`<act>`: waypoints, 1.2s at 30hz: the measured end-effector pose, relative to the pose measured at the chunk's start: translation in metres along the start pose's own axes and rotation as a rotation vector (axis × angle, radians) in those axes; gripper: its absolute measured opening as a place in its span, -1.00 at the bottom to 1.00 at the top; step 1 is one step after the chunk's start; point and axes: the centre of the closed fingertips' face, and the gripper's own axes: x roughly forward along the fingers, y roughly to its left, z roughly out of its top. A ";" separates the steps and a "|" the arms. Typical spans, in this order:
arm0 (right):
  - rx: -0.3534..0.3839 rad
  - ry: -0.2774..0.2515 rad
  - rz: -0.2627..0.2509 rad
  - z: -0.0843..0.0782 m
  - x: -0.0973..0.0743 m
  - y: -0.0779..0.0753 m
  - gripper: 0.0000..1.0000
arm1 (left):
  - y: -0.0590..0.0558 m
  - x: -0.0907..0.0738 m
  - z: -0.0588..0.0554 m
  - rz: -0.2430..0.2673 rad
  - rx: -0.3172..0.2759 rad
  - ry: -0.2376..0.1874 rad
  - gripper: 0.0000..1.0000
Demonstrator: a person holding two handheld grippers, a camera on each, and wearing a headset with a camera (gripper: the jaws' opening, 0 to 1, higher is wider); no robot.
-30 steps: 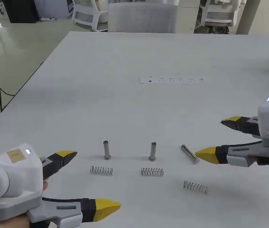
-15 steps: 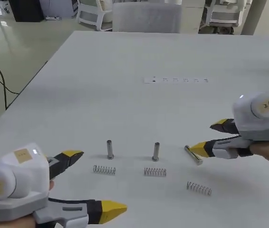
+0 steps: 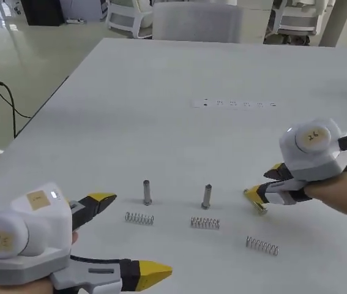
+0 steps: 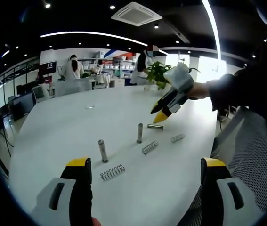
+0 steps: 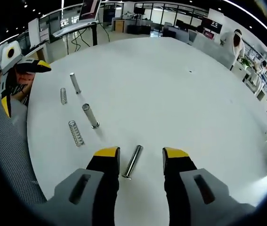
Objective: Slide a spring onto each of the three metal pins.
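Two metal pins (image 3: 147, 192) (image 3: 207, 196) stand upright on the white table (image 3: 179, 122). The third pin (image 5: 132, 161) lies flat between the open jaws of my right gripper (image 5: 141, 153), untouched as far as I can tell. In the head view the right gripper (image 3: 262, 182) covers most of that pin. Three springs (image 3: 139, 218) (image 3: 205, 223) (image 3: 262, 246) lie flat in front of the pins. My left gripper (image 3: 130, 236) is open near the front left, holding nothing. In the left gripper view (image 4: 146, 165) the nearest spring (image 4: 112, 172) lies ahead of it.
A row of small marks (image 3: 234, 103) is set in the table's middle. Chairs (image 3: 194, 21) stand past the far edge. A black cable (image 3: 5, 101) runs over the floor on the left. People stand far behind (image 4: 72, 66).
My right gripper has moved left and down over the lying pin, and its jaws now straddle it. The left gripper has hardly moved. The head camera has shifted slightly.
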 end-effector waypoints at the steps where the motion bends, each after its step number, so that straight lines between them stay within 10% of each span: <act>1: 0.001 0.008 0.001 -0.001 0.001 0.000 -0.28 | 0.000 0.000 0.000 0.001 -0.001 -0.001 0.91; 36: 0.118 0.174 0.018 -0.020 0.028 0.006 -0.75 | 0.000 0.002 -0.002 -0.004 -0.014 0.001 0.88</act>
